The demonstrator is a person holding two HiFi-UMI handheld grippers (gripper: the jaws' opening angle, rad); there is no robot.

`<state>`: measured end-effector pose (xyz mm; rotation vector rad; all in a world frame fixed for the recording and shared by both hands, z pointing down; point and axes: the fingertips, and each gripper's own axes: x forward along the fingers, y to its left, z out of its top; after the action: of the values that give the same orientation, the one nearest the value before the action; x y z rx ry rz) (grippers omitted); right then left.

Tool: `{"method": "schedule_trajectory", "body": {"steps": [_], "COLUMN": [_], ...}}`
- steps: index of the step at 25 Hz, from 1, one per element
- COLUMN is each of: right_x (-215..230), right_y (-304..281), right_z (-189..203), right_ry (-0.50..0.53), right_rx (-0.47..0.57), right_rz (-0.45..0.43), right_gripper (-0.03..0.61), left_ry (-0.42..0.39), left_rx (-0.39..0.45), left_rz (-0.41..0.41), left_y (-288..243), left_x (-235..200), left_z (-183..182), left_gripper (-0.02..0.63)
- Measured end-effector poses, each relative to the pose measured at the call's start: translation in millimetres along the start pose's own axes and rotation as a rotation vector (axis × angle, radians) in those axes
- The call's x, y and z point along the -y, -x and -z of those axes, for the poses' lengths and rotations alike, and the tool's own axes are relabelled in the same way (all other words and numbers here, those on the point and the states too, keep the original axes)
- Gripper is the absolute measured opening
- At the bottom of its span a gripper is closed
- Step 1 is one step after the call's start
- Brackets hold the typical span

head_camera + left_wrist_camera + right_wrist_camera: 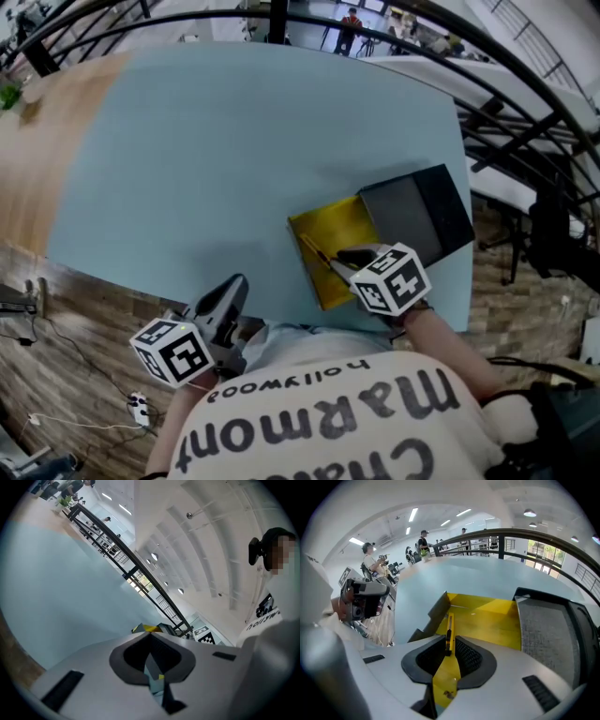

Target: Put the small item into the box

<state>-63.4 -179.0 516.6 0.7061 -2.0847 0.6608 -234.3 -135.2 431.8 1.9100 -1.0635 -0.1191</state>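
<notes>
Big open-plan office/lab hall, upper level. Black railing [501,545] runs along the edge, with a white ceiling and strip lights [413,514] above. Several people [370,562] stand at workstations in the background. Wood-look floor [94,309] with loose cables [70,424], and a plain pale-blue tabletop [234,141] as the work surface.

Matt, smooth table [244,150]; glossy box [487,620] lining; rough lid insert [543,630].
</notes>
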Motion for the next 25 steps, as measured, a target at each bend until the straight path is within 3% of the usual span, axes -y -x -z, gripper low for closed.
{"method": "schedule_trajectory", "body": {"steps": [7,12,18,25], "right_x": [2,-10,-2,21], "right_y": [30,65,109,150], "right_z": [-12,-1,46,121], "right_ry": [-0.066,-0.129,-0.066,-0.143], "right_rx": [0.215,0.336,0.366,0.388], "right_rz": [-0.034,-0.163,-0.16,-0.132], "right_gripper": [0.072,0.066,0.066,0.058], "left_ry": [-0.006,-0.007,-0.026,-0.07], "left_rx": [0.03,0.07,0.074,0.123], "left_rz": [-0.032,-0.061,-0.069,-0.107], "left_y": [11,16,10,11], "left_x": [22,53,99,138], "left_z": [22,51,102,157], "left_gripper": [0.002,0.002,0.002,0.002]}}
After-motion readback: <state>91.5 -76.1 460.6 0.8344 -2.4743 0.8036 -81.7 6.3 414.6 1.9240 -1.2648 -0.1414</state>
